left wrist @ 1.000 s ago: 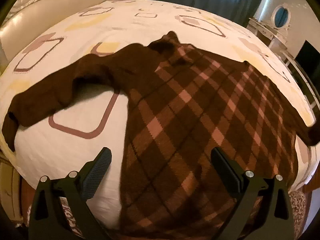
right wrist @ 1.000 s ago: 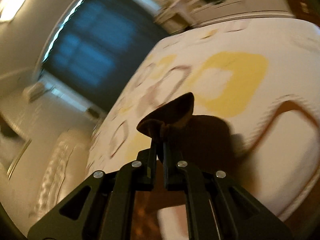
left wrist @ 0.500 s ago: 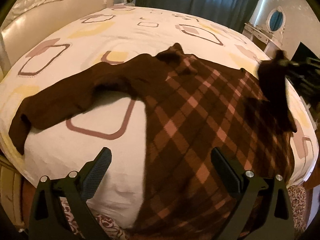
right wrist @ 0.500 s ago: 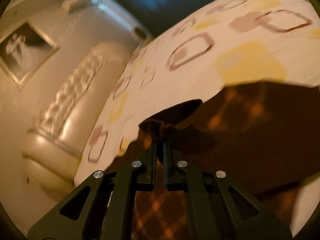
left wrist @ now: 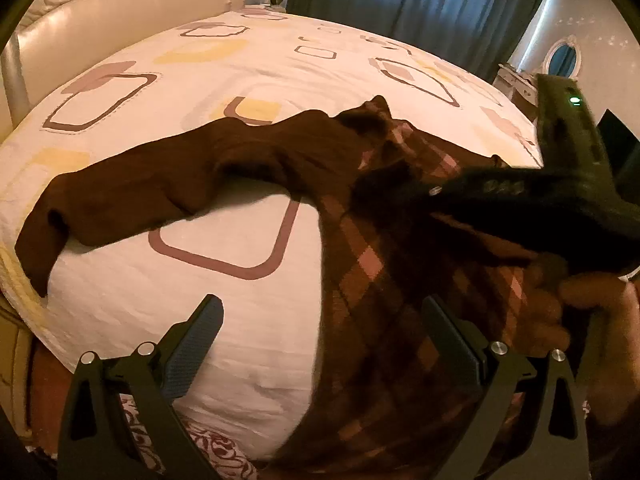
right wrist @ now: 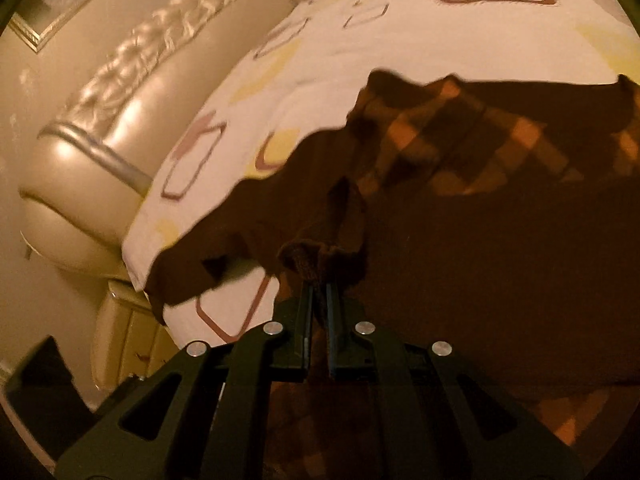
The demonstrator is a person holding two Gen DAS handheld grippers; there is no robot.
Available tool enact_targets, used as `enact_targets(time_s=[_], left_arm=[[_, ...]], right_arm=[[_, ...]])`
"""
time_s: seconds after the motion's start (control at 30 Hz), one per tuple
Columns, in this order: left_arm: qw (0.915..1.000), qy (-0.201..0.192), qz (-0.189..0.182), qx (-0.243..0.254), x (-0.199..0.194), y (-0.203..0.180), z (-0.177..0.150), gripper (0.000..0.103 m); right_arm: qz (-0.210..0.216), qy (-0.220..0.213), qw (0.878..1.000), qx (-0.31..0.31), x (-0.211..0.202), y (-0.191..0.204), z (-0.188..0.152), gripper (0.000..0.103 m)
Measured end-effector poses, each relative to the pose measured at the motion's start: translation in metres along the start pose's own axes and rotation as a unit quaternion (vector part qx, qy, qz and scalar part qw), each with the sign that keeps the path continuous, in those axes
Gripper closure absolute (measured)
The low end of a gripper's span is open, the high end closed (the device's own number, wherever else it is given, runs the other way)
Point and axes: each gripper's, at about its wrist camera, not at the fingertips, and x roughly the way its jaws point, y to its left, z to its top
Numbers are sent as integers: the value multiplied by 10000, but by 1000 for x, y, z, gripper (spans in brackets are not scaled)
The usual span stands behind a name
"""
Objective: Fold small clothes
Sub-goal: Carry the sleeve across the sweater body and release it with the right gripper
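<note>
Item: brown checked sweater (left wrist: pixel 400 264), spread flat on the bed (left wrist: pixel 248 68) so its parts can be turned in.
Right gripper (right wrist: pixel 319 276): jaws closed on the cuff of one sleeve (right wrist: pixel 500 280), carrying it across the body ahead of the jaws.
Left gripper (left wrist: pixel 320 332): jaws open, empty, above the hem; the other sleeve (left wrist: pixel 132 196) lies outstretched beyond the left jaw, likely the next fold.

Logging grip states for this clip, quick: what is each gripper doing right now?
Left gripper: open, holding nothing.
Right gripper: closed on the brown sweater's sleeve cuff.
</note>
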Motion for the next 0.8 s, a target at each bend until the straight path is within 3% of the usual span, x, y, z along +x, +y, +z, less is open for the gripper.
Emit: enact_targets(time_s=[0.27, 0.4, 0.47, 0.53, 0.63, 0.73, 0.8], left_arm=[[10000, 18, -57, -65, 2, 1, 0, 4], [9999, -14, -54, -91, 0, 2, 2, 4], [9999, -47, -48, -101, -2, 2, 3, 4], [9999, -78, -40, -99, -4, 2, 3, 4], [9999, -97, -38, -88, -6, 1, 5, 4], [9999, -128, -85, -31, -5, -5, 8, 4], [9998, -143, -161, 7, -3, -14, 13, 4]], right_arm=[[-81, 339, 9994, -72, 25, 2, -11, 97], [116, 424, 9990, 8, 28, 0, -11, 92], [314, 460, 9984, 104, 28, -3, -12, 85], [807, 555, 9946, 348, 28, -9, -13, 73], [1335, 596, 9875, 596, 17, -18, -16, 66], [1418, 240, 9876, 629, -15, -28, -21, 54], [1336, -242, 9879, 756, -54, -48, -26, 51]])
